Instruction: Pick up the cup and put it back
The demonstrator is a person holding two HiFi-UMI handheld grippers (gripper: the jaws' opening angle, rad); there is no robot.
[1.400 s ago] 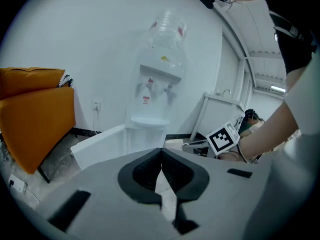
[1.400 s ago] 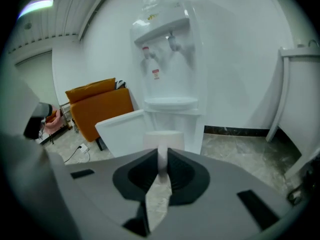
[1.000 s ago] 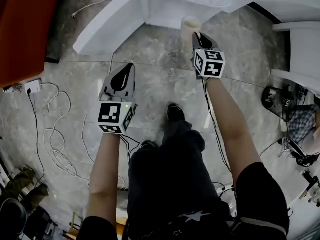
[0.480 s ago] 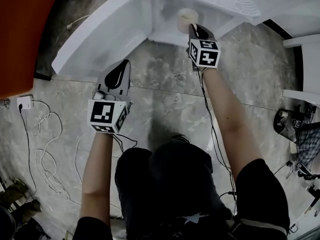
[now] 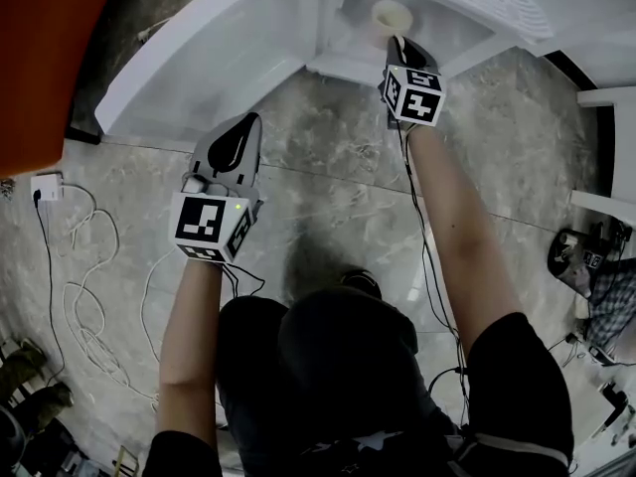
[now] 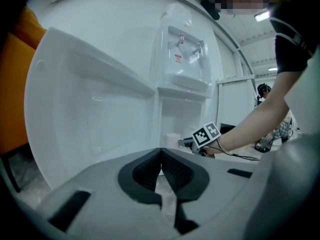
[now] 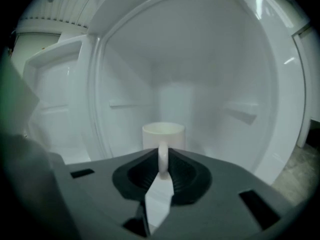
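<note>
A white cup (image 7: 163,135) with a thin handle stands upright inside the open white cabinet (image 7: 235,74) of a water dispenser. My right gripper (image 7: 163,160) is shut on the cup's handle, with the cup body just beyond the jaws. In the head view the cup (image 5: 391,16) shows at the cabinet mouth, ahead of the right gripper (image 5: 405,56). My left gripper (image 5: 236,150) hangs lower left over the floor, outside the cabinet. Its jaws (image 6: 160,165) meet with nothing between them.
The cabinet door (image 5: 209,58) swings open to the left, close to the left gripper. The dispenser's taps (image 6: 187,46) sit above the cabinet. Grey stone floor (image 5: 328,197) lies below, with white cables (image 5: 89,296) and a socket at the left. An orange object (image 5: 50,48) stands far left.
Both grippers have moved toward the dispenser. The right gripper has carried the cup from in front of the cabinet into its opening. The left gripper stays shut and empty.
</note>
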